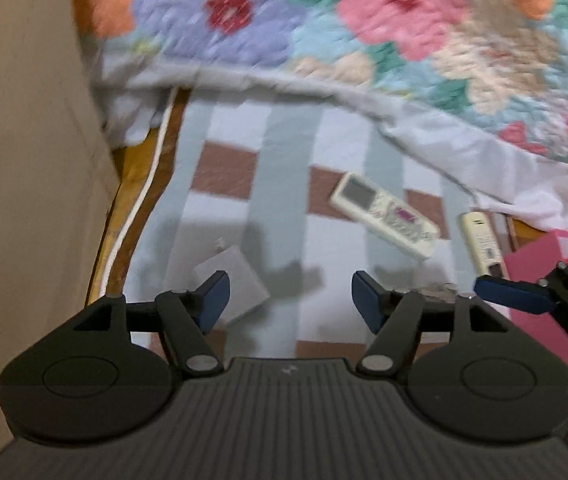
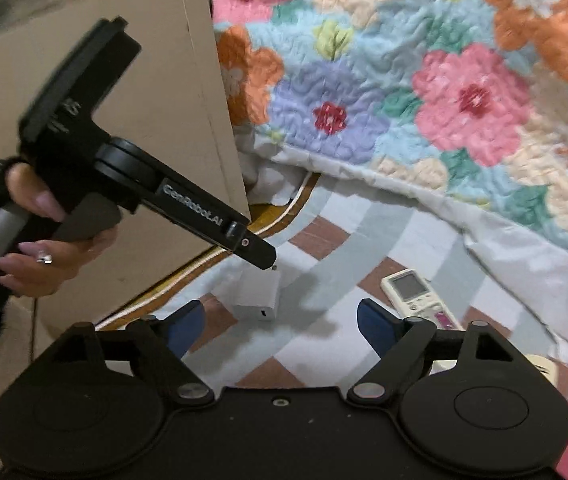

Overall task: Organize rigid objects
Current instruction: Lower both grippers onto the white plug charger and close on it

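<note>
A white charger block (image 1: 231, 284) lies on the checked sheet, partly behind the left pad of my left gripper (image 1: 290, 300), which stands open and holds nothing. To its right lie a white remote with a screen (image 1: 384, 216) and a cream remote (image 1: 482, 244). In the right wrist view my right gripper (image 2: 281, 326) is open and holds nothing. The charger block (image 2: 255, 296) lies just beyond its pads and the screen remote (image 2: 416, 294) off to the right. My left gripper (image 2: 261, 258), held in a hand, points down at the charger from above.
A pink box (image 1: 540, 280) stands at the right, with a finger (image 1: 512, 292) of my right gripper in front of it. A flowered quilt (image 2: 424, 92) covers the far side of the bed. A cardboard box (image 2: 155, 80) stands at the left beside the wooden bed edge (image 1: 131, 200).
</note>
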Tool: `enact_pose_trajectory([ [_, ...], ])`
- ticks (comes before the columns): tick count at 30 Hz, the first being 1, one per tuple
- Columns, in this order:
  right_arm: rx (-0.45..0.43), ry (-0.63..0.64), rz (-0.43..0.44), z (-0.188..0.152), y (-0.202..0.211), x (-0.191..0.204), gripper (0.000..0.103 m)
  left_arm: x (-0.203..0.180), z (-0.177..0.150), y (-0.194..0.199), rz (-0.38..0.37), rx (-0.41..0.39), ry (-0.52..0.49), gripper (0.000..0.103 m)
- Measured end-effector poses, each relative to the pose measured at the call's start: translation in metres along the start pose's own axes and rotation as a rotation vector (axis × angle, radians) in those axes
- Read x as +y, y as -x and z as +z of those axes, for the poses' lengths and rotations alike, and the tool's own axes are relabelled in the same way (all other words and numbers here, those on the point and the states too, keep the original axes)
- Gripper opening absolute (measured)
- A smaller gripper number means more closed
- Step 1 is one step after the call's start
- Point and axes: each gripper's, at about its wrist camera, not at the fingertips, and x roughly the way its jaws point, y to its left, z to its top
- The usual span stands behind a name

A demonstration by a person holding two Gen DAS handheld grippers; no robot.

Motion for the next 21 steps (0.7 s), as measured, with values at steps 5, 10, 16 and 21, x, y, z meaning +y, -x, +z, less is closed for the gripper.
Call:
enact_pose_trajectory([
  [5, 0.031, 0.025, 0.003, -0.011, -0.052, 0.004, 0.087, 0.023, -0.006, -0.036, 0.016, 0.040, 0.057, 0.070],
  [10, 0.031, 0.052, 0.000, -0.018, -0.088, 0.009, 0.087, 0.042, -0.011, -0.068, 0.034, 0.065, 0.124, 0.071],
  [16, 0.046, 0.104, -0.004, -0.025, -0.126, 0.021, 0.087, 0.052, -0.010, -0.088, 0.025, 0.060, 0.189, 0.071],
  [21, 0.073, 0.095, -0.018, -0.026, -0.149, 0.025, 0.086, 0.067, -0.004, -0.095, -0.023, 0.043, 0.287, 0.065],
])
